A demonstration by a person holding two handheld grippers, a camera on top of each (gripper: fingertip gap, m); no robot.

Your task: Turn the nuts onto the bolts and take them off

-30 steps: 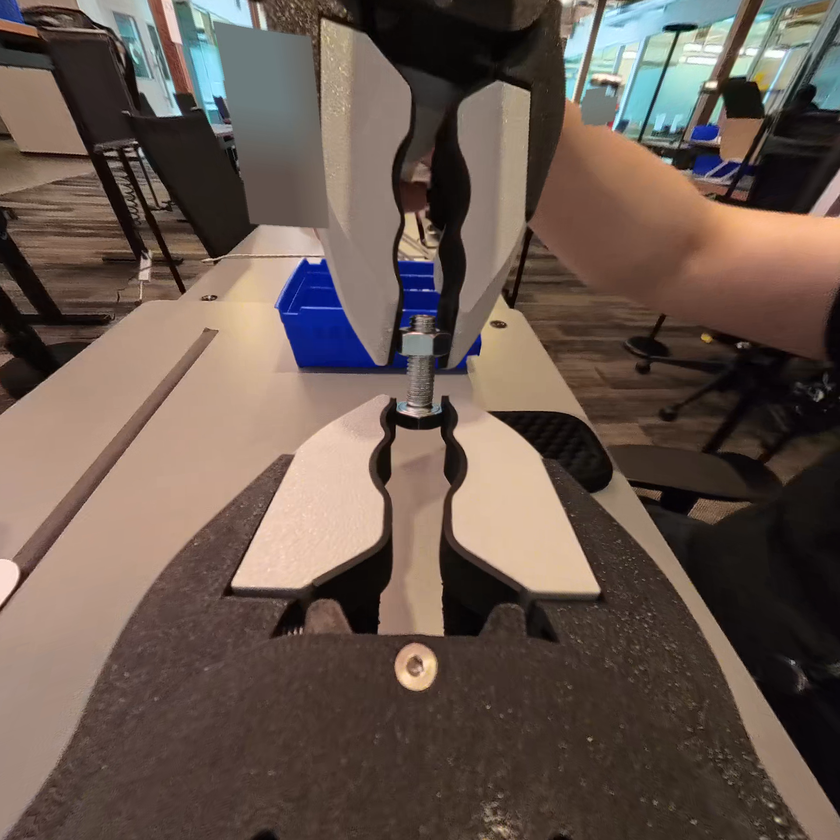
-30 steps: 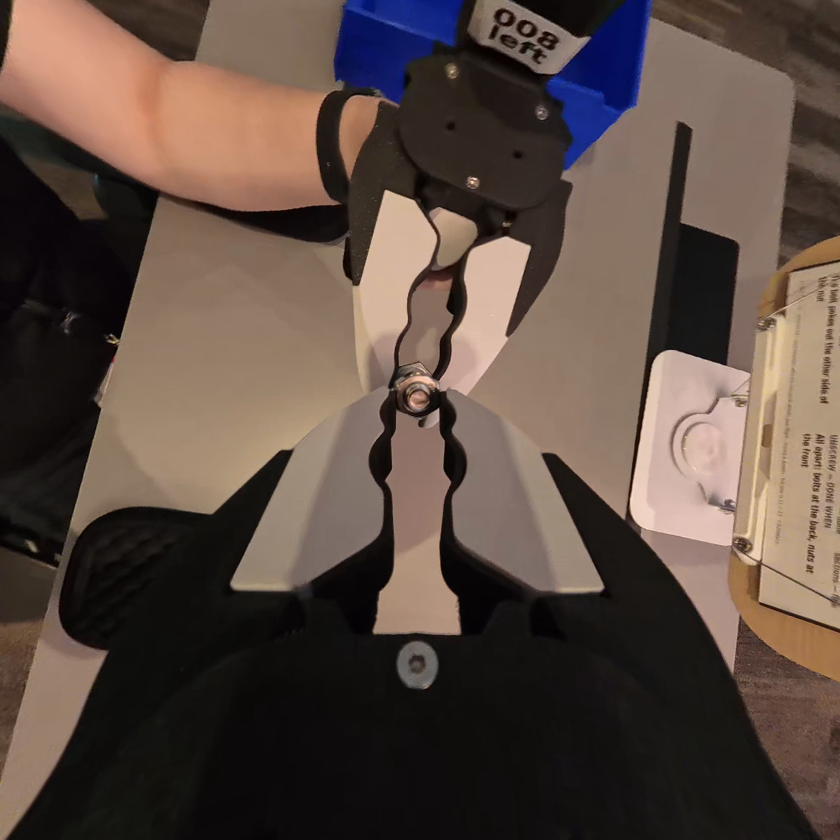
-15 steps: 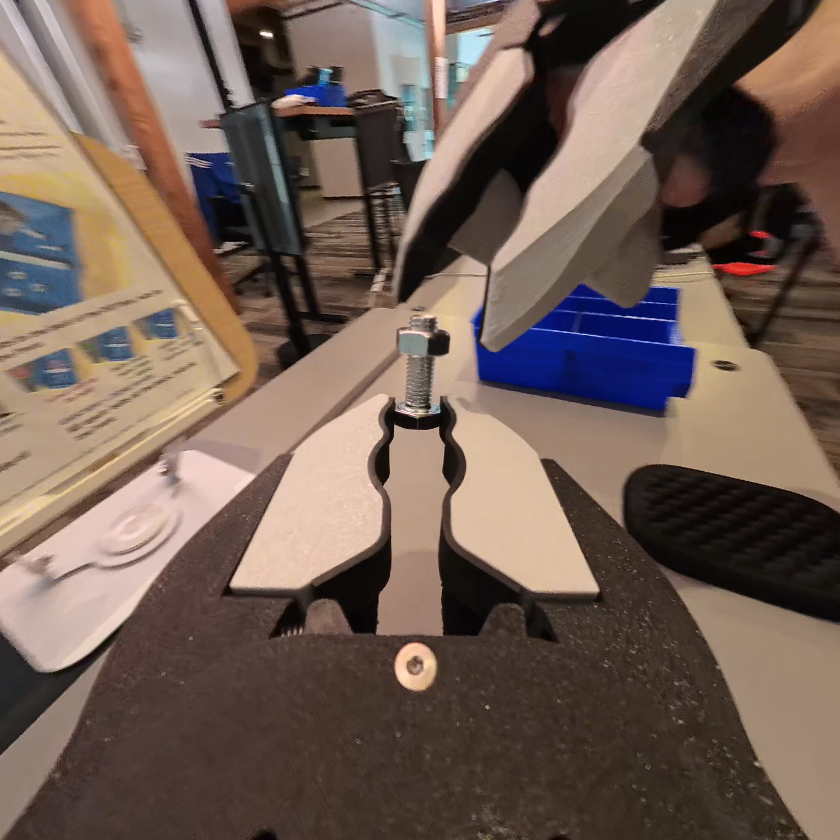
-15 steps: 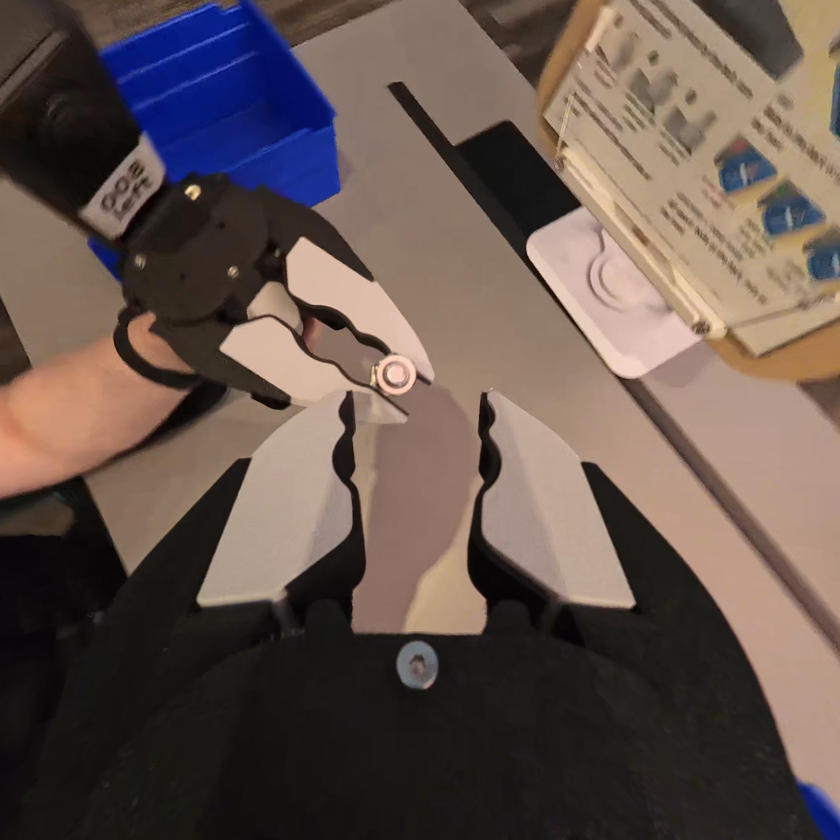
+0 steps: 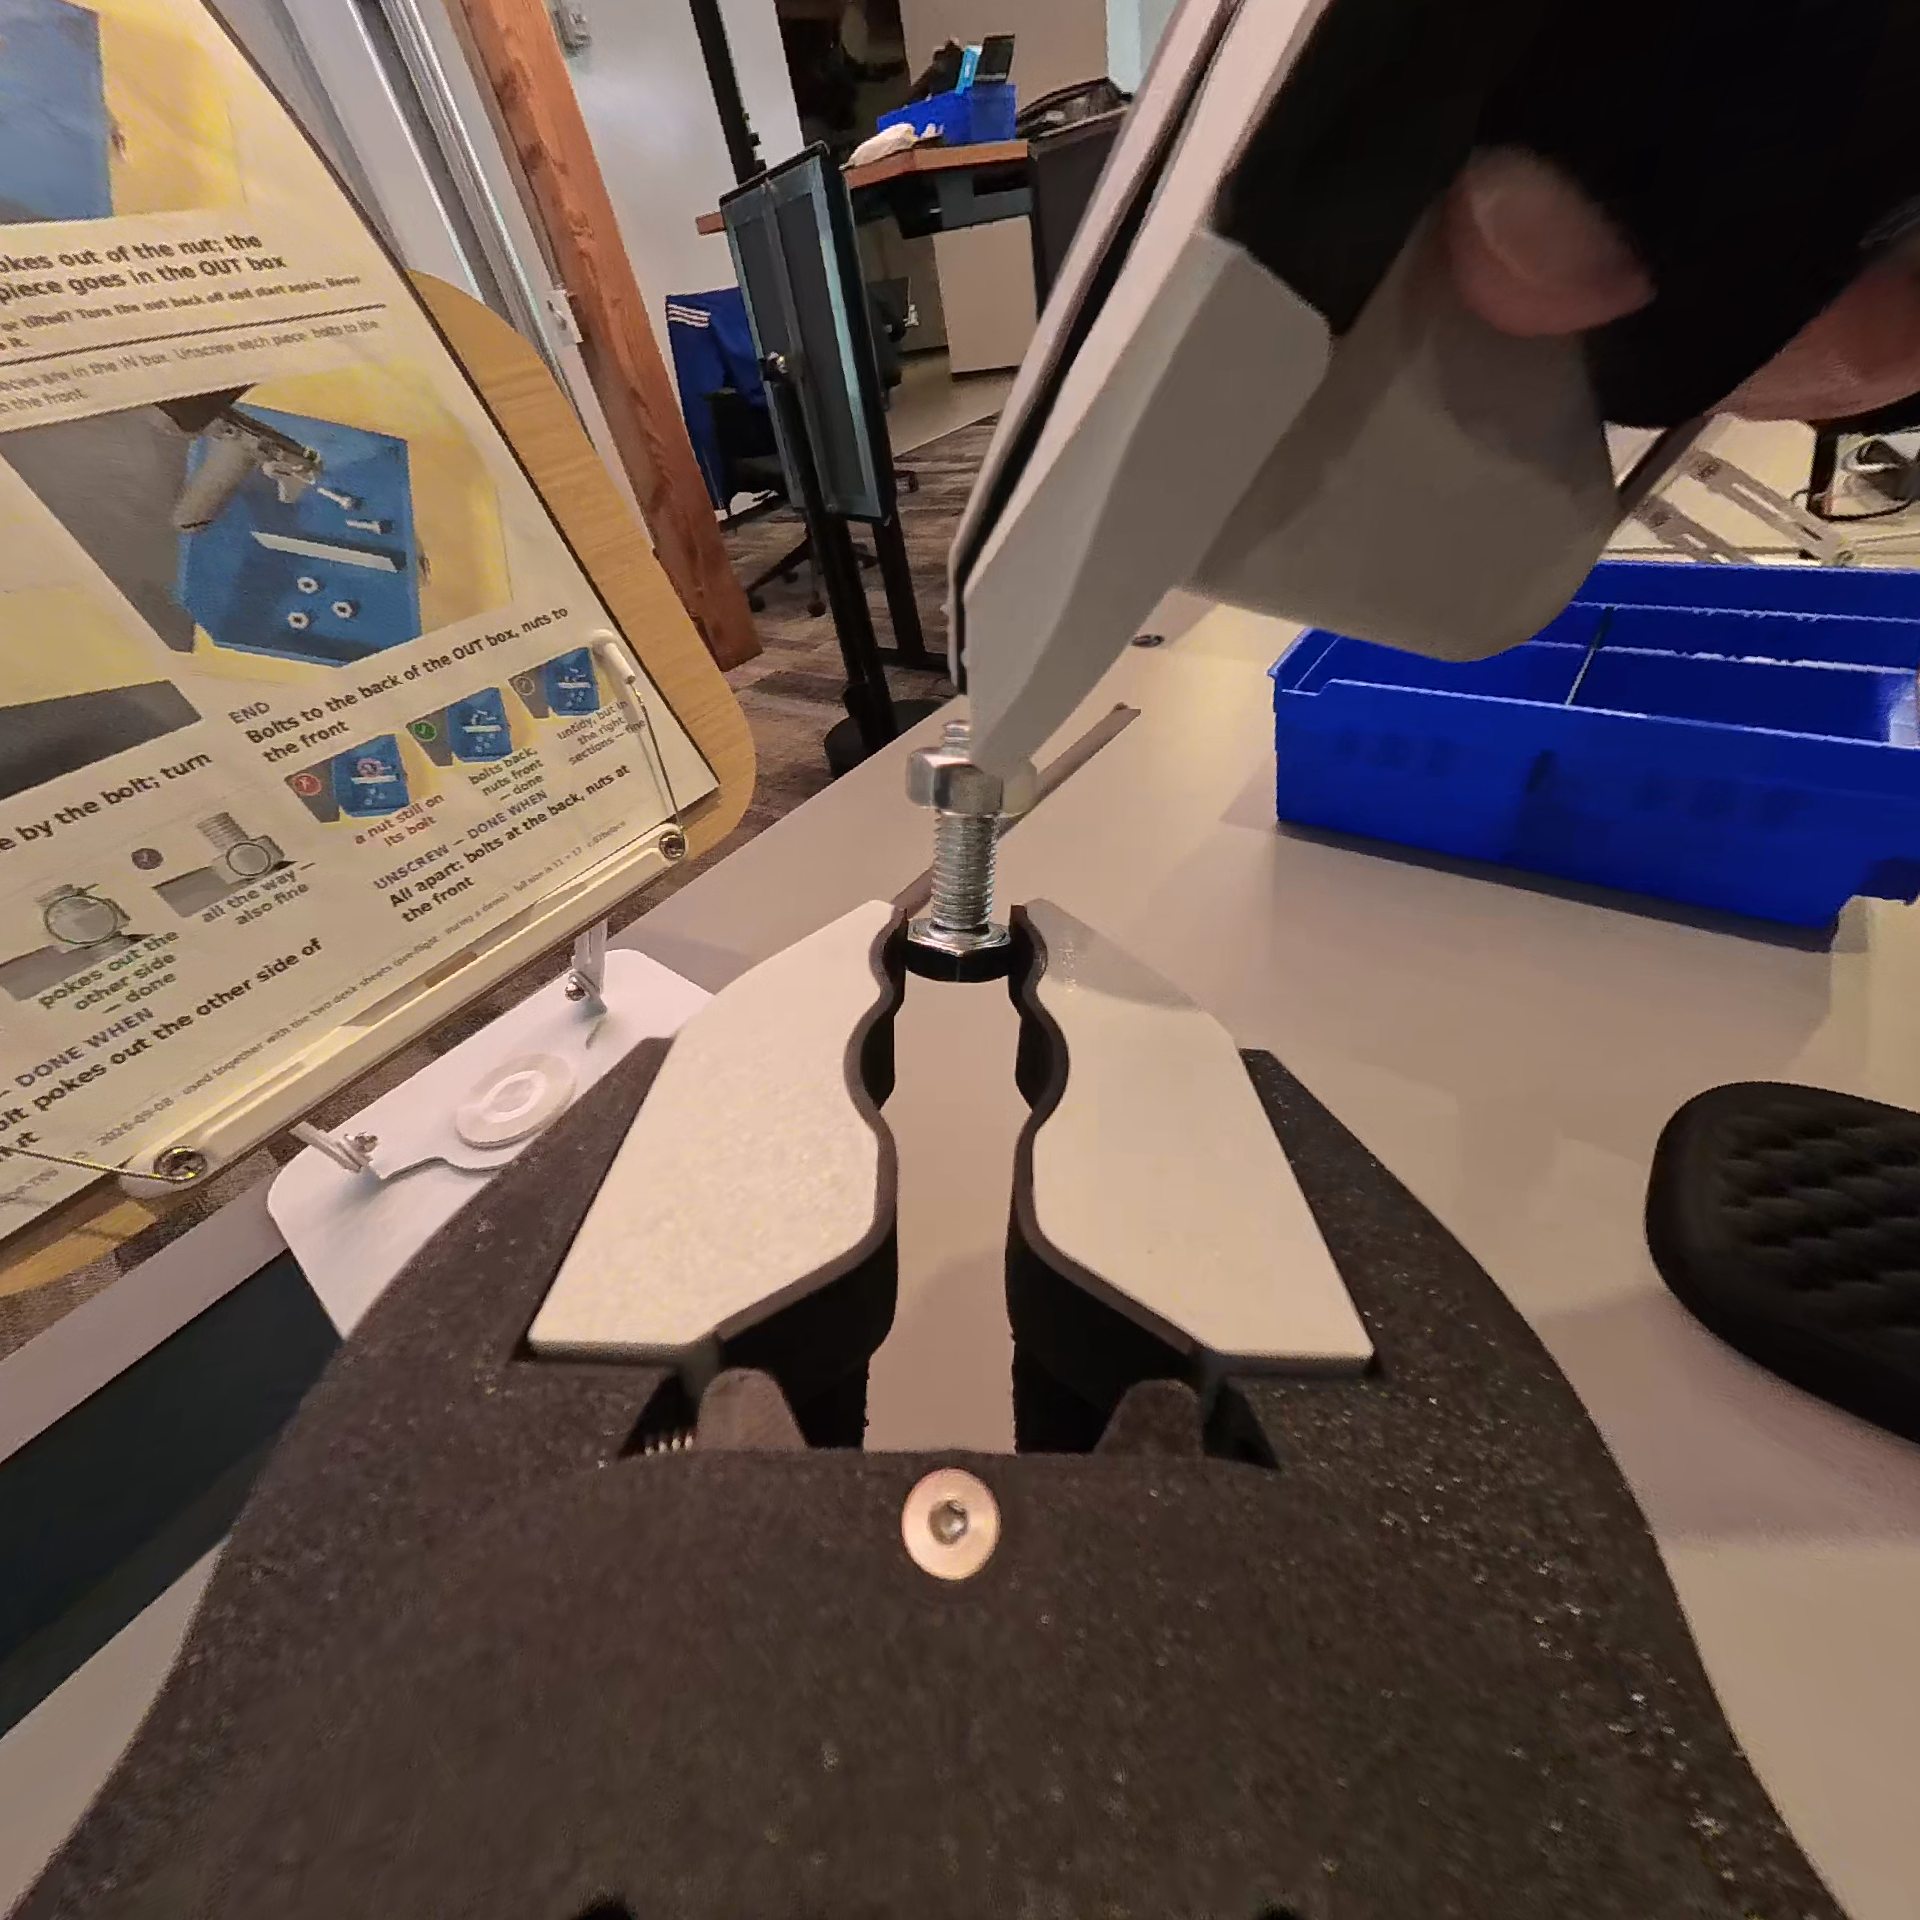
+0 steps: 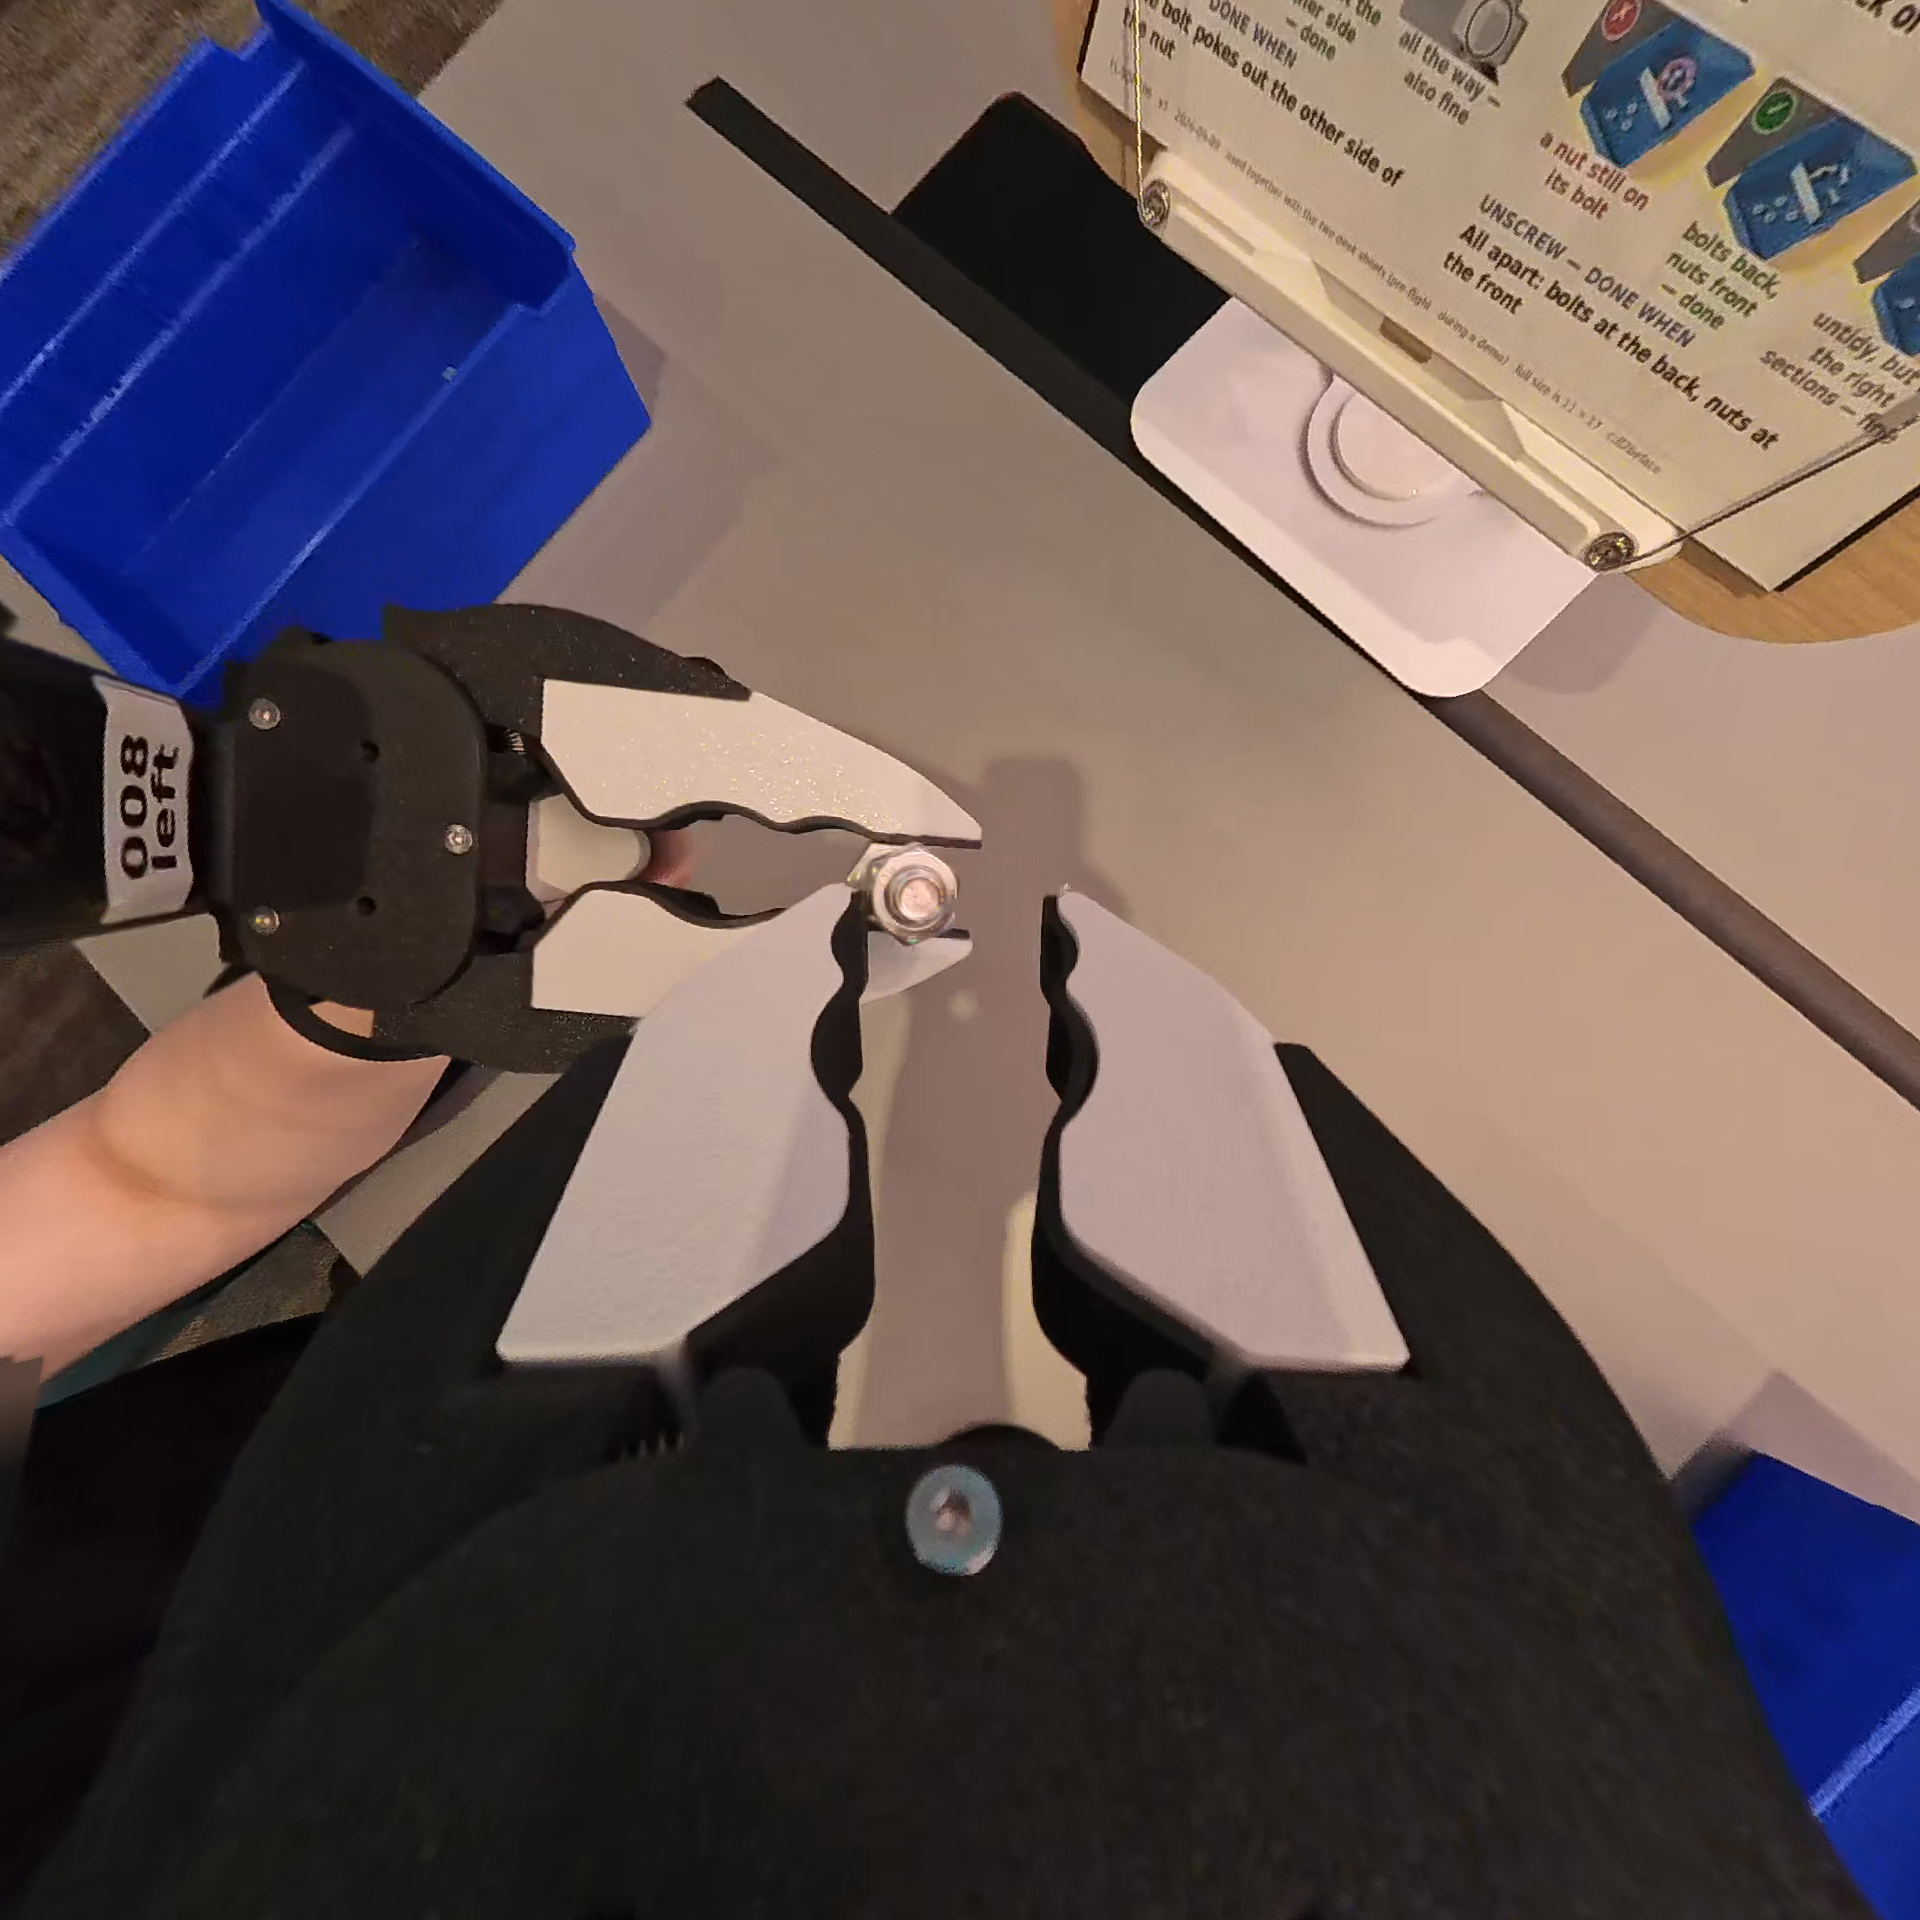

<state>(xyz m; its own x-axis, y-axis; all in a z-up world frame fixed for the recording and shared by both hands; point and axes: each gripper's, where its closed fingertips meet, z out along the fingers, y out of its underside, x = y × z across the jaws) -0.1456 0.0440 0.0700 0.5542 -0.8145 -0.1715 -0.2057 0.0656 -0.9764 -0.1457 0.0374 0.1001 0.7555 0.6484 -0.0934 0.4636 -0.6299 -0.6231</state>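
**A:** My left gripper (image 5: pixel 956 940) is clamped on the head of the bolt (image 5: pixel 961 878), fingertips pinched in tight, so the threaded shaft stands upright above the table (image 5: pixel 1299 997). The nut (image 5: pixel 951 779) sits near the top of the thread.

**B:** And your right one?

**A:** The right gripper (image 6: pixel 951 909) is spread, a clear gap between its fingers, holding nothing. From the left wrist camera I see one of its fingertips (image 5: pixel 1003 743) touching the side of the nut from above. From the right wrist camera the nut lies just off its left fingertip, not between the two.

**B:** What does one camera give you that the other lacks?

**A:** The left wrist view shows the bolt side-on: thread, nut height, head between my fingertips. The right wrist view looks straight down its end (image 6: pixel 914 896), so the shaft is hidden, but it shows the whole left gripper (image 6: pixel 961 883) from outside and the hand (image 6: pixel 197 1132) holding it.

**B:** Containers?

**A:** A blue bin (image 5: pixel 1600 748) with dividers stands well behind and to the right of the bolt; I cannot tell whether anything lies in its sections. In the right wrist view the same kind of bin (image 6: pixel 281 343) shows bare compartments where I can see inside. A corner of another blue bin (image 6: pixel 1829 1621) peeks in at the lower right. An instruction board (image 5: pixel 260 644) on a white stand (image 6: pixel 1351 499) is at the left.
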